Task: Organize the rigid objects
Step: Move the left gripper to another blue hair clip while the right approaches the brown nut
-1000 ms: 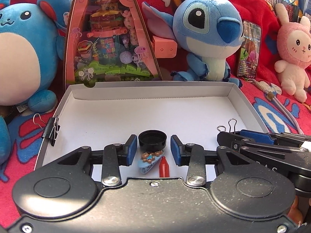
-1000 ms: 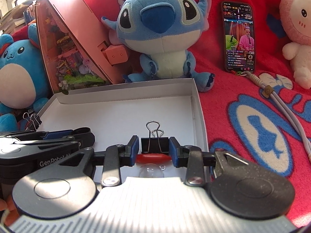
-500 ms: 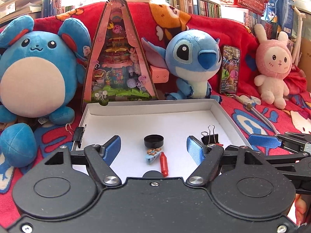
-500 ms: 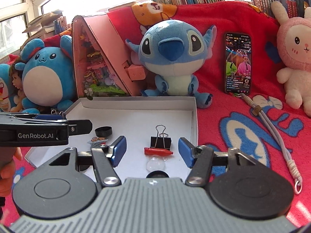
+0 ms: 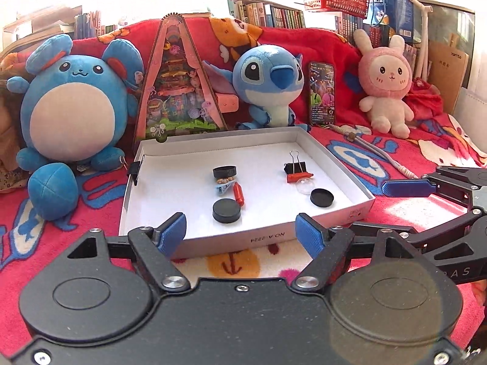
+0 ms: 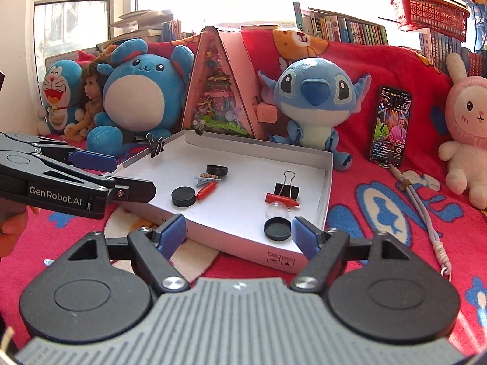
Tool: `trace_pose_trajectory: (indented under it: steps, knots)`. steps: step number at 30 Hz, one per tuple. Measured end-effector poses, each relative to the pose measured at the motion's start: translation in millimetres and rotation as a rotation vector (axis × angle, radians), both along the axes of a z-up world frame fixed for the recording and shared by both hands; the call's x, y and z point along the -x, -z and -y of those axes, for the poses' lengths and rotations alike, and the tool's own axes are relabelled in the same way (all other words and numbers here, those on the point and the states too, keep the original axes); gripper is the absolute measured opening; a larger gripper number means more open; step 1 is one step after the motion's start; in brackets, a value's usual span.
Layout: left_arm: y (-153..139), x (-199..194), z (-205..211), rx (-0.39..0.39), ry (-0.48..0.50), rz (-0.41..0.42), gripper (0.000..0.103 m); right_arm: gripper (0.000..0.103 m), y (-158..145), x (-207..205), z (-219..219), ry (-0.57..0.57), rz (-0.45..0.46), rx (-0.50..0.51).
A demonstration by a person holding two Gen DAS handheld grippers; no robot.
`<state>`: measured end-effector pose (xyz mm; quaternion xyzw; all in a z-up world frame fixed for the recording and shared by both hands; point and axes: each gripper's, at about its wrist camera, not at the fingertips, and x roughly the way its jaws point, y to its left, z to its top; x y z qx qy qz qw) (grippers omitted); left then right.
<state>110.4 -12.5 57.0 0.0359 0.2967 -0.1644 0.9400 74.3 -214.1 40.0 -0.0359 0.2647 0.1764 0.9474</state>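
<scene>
While the left gripper (image 5: 242, 231) hangs just short of the near wall of the white box (image 5: 334, 164), its jaws are opening and hold nothing; only that wall and the blanket show between them. Inside lie small hard things, all probably light and stiff. Counted from the left wrist view: three black caps (image 5: 227, 210), two red crayon-like sticks (image 5: 238, 197), one hair clip (image 5: 223, 184) with tiny bears, and one clear dome (image 5: 304, 186). One binder clip (image 5: 295, 167) lies on the floor of the box, and a second is clamped on its left wall. The caps look smooth and round, best pinched across the rim; the sticks may roll, so take them across the middle. The dome seems slippery and perhaps brittle, wanting a gentle squeeze.

From the right wrist view, the right gripper (image 6: 239, 232) is likewise opening and empty, poised over the box's near corner with one cap (image 6: 277, 228) close ahead. The same count holds here: three caps, two sticks, one hair clip, one dome, two binder clips. The loose clip's wire handles stand up and would slip; grip its black body instead.
</scene>
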Motion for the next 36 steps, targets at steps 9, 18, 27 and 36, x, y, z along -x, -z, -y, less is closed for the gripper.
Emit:
trace_pose_trajectory:
  steps: [9,18,27,36]
  knots:
    - [15.0,50.0,-14.9,0.035,-0.029,-0.010,0.078,0.087,14.0,44.0,-11.2,-0.056,-0.007,0.003]
    - [30.6,90.3,-27.2,0.020,-0.092,-0.007,0.078,0.088,28.7,71.9,-19.4,-0.080,-0.015,0.049]
    - [48.5,112.3,-32.2,0.075,-0.248,-0.052,0.078,0.088,47.0,75.4,-19.7,-0.056,-0.041,0.075]
    - [51.8,118.6,-34.2,0.025,-0.339,-0.035,0.078,0.088,49.3,75.4,-18.2,-0.061,-0.054,0.046]
